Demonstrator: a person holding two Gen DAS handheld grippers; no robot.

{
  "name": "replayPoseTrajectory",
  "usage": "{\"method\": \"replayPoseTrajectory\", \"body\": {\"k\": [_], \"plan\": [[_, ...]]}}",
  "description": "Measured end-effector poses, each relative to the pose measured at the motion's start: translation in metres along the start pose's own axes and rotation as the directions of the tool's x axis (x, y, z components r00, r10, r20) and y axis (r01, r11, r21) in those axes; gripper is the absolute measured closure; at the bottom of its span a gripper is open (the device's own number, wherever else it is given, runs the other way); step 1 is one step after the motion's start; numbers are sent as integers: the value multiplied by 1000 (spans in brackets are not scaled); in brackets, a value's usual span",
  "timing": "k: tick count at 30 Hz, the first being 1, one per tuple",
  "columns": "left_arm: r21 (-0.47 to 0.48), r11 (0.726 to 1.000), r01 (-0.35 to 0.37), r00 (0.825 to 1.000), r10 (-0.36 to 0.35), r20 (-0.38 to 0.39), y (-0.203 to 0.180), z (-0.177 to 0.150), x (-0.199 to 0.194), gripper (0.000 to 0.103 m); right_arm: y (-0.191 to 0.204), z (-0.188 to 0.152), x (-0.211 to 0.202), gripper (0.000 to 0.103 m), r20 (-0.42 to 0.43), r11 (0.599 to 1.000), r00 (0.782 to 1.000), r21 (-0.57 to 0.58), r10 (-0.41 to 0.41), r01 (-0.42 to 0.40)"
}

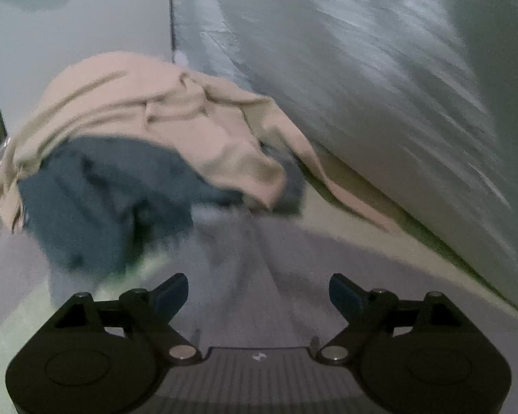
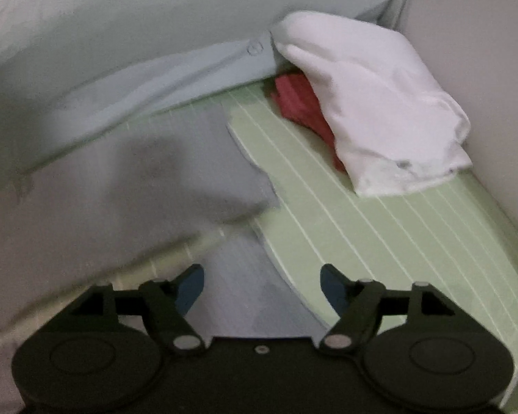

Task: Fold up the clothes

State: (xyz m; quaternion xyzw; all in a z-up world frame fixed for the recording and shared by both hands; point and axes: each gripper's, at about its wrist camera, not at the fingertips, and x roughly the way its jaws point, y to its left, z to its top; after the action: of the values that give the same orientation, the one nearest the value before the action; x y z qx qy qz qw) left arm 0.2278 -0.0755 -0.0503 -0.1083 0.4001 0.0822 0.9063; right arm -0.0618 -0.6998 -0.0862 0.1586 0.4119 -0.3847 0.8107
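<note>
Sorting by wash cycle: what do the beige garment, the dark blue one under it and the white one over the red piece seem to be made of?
Beige garment: soft matte knit, probably cotton jersey; it drapes in loose folds.
Dark blue garment: thicker, fuzzy-looking, perhaps fleece; blur leaves it open.
White garment: smooth matte cotton-like cloth, with stitched hems.

Your green striped bed sheet (image 2: 379, 227), grey garment (image 2: 86, 207) spread on it, white-over-red pile (image 2: 379, 103), beige-over-blue heap (image 1: 138, 131), pale pillow (image 1: 379, 86).
</note>
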Motion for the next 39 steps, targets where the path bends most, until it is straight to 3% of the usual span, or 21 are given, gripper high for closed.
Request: {"method": "replayPoseTrajectory", "body": {"k": [7, 11, 14, 17, 18, 21, 26, 29, 33, 35, 37, 39], "plan": [[62, 997, 46, 995, -40, -92, -15, -87, -61, 13, -48, -46, 10, 28, -58, 994, 997, 104, 48, -41], [91, 995, 45, 992, -34, -121, -25, -130, -90, 13, -57, -54, 22, 29, -52, 996, 996, 68, 67, -63], [103, 994, 47, 991, -34, -126, -35, -159, -111, 13, -56, -55, 24, 44, -45, 994, 993, 0, 111, -111], [105, 994, 44, 991, -30, -128, -42, -181, -127, 13, -55, -57, 20, 82, -50, 984, 986, -74, 159, -163], [104, 994, 42, 991, -28, -128, -44, -187, -132, 13, -56, -58, 18, 98, -53, 979, 983, -97, 173, -178], [102, 994, 39, 991, -25, -128, -48, -203, -143, 13, -64, -61, 15, 99, -44, 974, 985, -153, 164, -169], [90, 996, 16, 991, -4, -130, -46, -221, -157, 13, -115, -62, 19, 99, -16, 996, 997, -45, 71, -72], [69, 998, 1, 991, 8, -136, -40, -227, -162, 13, -144, -61, 24, 96, -31, 997, 998, 47, 57, -55], [49, 999, -14, 991, 21, -132, -33, -232, -167, 13, -152, -66, 16, 58, -18, 996, 999, 83, 37, -35], [46, 999, -22, 991, 27, -127, -30, -233, -169, 13, -149, -71, 8, 47, -1, 992, 998, 108, 59, -59], [45, 999, -25, 992, 31, -122, -29, -234, -170, 12, -144, -77, -1, 23, 11, 990, 998, 127, 61, -62], [47, 999, -28, 993, 33, -116, -29, -234, -171, 10, -135, -84, -12, 18, 29, 988, 997, 135, 65, -69]]}}
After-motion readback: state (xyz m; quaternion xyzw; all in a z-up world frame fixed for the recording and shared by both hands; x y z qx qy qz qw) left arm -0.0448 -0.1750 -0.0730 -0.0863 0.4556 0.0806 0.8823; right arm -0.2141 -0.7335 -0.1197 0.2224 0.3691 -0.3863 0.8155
